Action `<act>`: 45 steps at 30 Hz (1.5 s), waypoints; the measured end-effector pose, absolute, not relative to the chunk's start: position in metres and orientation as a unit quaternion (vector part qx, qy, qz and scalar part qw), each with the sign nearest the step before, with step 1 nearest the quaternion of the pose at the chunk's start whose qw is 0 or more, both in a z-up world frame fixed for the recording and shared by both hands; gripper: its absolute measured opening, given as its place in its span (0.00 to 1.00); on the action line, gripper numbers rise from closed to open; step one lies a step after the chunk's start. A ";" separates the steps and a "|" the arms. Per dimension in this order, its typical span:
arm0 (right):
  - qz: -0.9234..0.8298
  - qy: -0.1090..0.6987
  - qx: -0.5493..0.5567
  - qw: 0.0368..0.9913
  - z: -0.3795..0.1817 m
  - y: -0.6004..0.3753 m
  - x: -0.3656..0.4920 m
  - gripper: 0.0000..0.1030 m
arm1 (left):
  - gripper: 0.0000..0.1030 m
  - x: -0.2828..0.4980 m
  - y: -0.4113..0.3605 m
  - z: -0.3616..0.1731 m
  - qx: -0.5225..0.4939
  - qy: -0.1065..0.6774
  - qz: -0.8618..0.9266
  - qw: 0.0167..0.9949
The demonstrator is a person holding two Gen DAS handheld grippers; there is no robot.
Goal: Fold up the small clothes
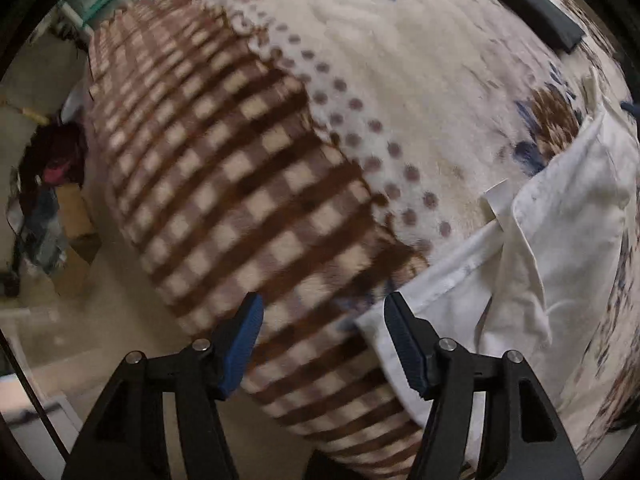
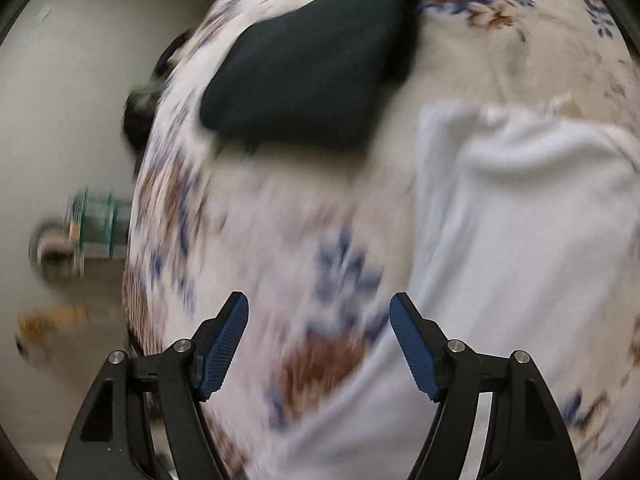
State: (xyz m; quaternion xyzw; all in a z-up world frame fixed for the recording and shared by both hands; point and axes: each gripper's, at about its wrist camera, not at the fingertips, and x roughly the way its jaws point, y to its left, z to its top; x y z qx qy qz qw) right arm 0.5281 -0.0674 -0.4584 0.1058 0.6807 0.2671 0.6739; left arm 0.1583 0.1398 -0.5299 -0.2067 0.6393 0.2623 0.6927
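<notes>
A white garment (image 1: 532,264) lies partly folded on the patterned blanket (image 1: 248,184), at the right of the left wrist view. My left gripper (image 1: 324,316) hangs open above the blanket's checked border, its right finger over the garment's near edge, nothing between the pads. In the blurred right wrist view the same white garment (image 2: 520,240) fills the right side. My right gripper (image 2: 320,320) is open above the flowered blanket (image 2: 280,240), empty, with its right finger at the garment's left edge. A folded dark garment (image 2: 308,72) rests farther back; its edge (image 1: 524,4) shows at top right.
The bed's edge drops to a beige floor (image 1: 112,320) at the left. A heap of dark and red clothes and a cardboard box (image 1: 52,184) lie on that floor. A teal wire rack (image 2: 94,220) stands beside the bed.
</notes>
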 end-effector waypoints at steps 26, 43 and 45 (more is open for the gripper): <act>0.039 0.737 0.155 0.657 -0.520 -0.256 0.238 0.73 | 0.60 0.235 0.082 -0.554 0.040 0.714 0.047 0.697; -0.052 0.744 0.257 0.614 -0.534 -0.200 0.158 0.73 | 0.59 0.210 0.125 -0.531 -0.090 0.717 -0.003 0.691; -0.054 0.748 0.266 0.606 -0.537 -0.203 0.148 0.73 | 0.56 0.198 0.124 -0.530 -0.098 0.709 -0.010 0.698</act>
